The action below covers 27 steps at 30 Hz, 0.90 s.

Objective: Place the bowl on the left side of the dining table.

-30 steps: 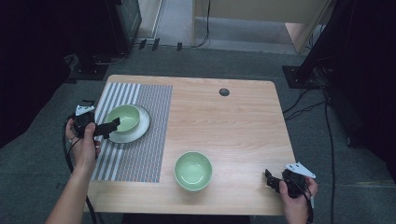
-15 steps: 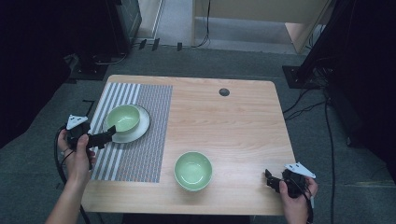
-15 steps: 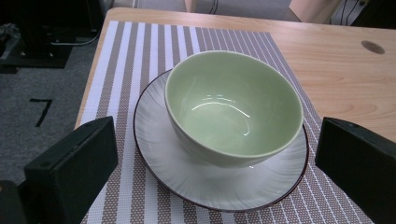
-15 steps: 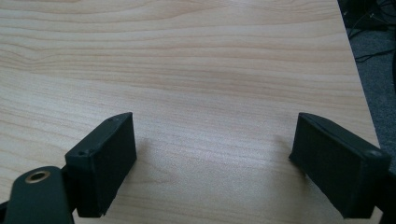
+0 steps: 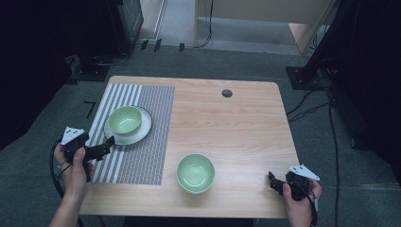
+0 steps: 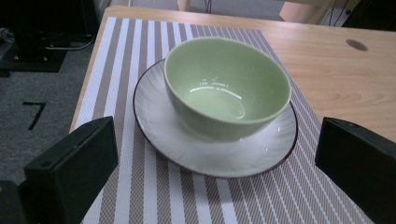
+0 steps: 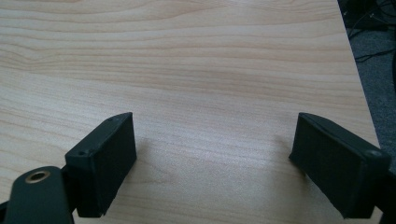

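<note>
A green bowl (image 5: 125, 119) (image 6: 227, 88) sits on a white plate (image 5: 142, 132) (image 6: 187, 149) on the striped placemat (image 5: 146, 142) at the table's left. My left gripper (image 5: 108, 145) (image 6: 217, 175) is open just short of the plate's near-left rim, holding nothing. A second green bowl (image 5: 196, 172) stands on bare wood near the front edge. My right gripper (image 5: 274, 182) (image 7: 215, 158) rests open at the front right corner, over bare wood.
The wooden table (image 5: 236, 127) has a dark cable hole (image 5: 227, 93) at the back. Grey carpet with cables surrounds it, with dark stands at the left and right. Bare wood lies between the placemat and the right edge.
My left gripper has let go of the bowl on the plate and drawn back toward the front left. The right gripper has stayed put.
</note>
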### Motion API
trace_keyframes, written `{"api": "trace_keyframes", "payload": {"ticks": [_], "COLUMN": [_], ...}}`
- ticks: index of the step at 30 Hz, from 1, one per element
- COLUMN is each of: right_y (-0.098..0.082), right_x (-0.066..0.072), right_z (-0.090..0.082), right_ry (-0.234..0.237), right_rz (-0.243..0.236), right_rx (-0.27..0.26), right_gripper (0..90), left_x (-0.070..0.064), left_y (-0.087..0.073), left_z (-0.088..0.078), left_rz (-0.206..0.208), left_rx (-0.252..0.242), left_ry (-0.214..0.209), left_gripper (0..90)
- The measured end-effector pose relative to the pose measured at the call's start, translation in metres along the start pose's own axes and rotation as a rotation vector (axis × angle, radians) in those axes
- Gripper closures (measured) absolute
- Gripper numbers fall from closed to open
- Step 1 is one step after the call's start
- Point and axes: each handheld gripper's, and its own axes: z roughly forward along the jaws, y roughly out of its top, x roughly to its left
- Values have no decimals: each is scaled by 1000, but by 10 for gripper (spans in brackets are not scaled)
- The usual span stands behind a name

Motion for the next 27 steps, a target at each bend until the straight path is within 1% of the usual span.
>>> {"api": "trace_keyframes", "payload": {"ticks": [3, 4, 6, 9, 11, 13, 17, 20, 22, 27], "right_y": [0, 0, 0, 0, 0, 0, 0, 0, 0, 0], "right_x": [0, 0, 0, 0, 0, 0, 0, 0, 0, 0], "right_z": [0, 0, 0, 0, 0, 0, 0, 0, 0, 0], "right_ry": [0, 0, 0, 0, 0, -1, -1, -1, -1, -1], "right_rz": [0, 0, -1, -1, -1, -1, -2, -1, -1, -1], "right_rx": [1, 1, 1, 1, 1, 1, 1, 1, 1, 1], "right_gripper": [136, 136, 136, 136, 136, 136, 136, 136, 136, 136], "left_x": [4, 4, 5, 6, 8, 8, 10, 13, 16, 23], "left_y": [-9, -9, -14, -19, -23, -30, -36, -41, -46, -54], "left_z": [-2, -2, -3, -4, -4, -5, -7, -10, -12, -13], "left_rz": [-10, -10, -2, -9, -12, -17, -11, -15, -8, -14], "left_rx": [-1, -1, -1, 0, 7, 19, 23, 19, 29, 41], "left_ry": [0, 0, 5, 3, 2, -8, -7, -1, 12, 22], "left_gripper": [0, 0, 0, 0, 0, 0, 0, 0, 0, 0]}}
